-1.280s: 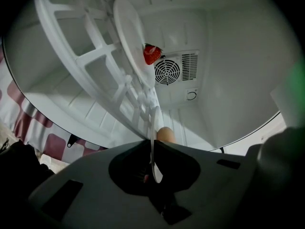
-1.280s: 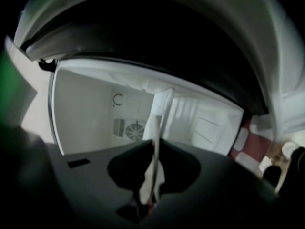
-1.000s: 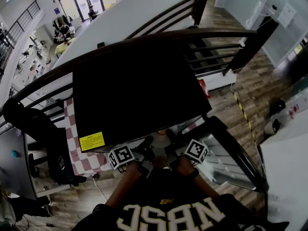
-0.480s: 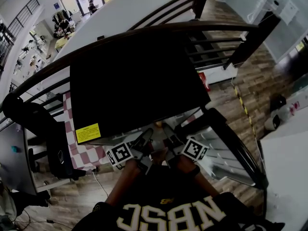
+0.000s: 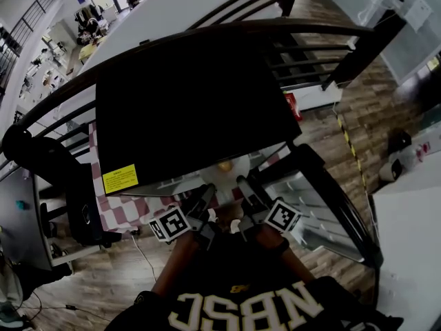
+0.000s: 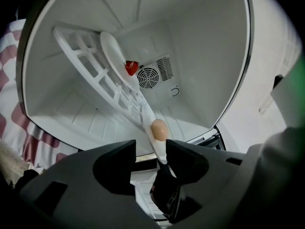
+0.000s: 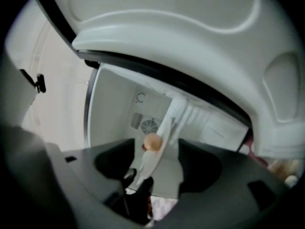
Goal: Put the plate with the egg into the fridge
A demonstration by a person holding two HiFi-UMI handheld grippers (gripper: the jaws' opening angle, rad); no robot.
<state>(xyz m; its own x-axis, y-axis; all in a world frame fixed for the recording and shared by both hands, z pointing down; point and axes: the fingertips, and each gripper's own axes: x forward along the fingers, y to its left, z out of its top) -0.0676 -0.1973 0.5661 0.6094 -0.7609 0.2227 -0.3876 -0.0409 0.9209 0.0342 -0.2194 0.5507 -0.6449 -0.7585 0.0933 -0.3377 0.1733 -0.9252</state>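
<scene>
Blk shirt [image 5: 227,271] w/ white block lettering [image 5: 241,310]

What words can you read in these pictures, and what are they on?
"NBSC", as best it reads: big letters on the person's shirt.
Yellow sticker on the black fridge: print too small to read.
Inside the fridge, in both gripper views: no words.

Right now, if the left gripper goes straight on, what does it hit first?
Probably the plate: its near rim sits between the opening jaws of the left gripper. The egg lies just past that, then the back wall of the fridge. Depth is hard to judge.
</scene>
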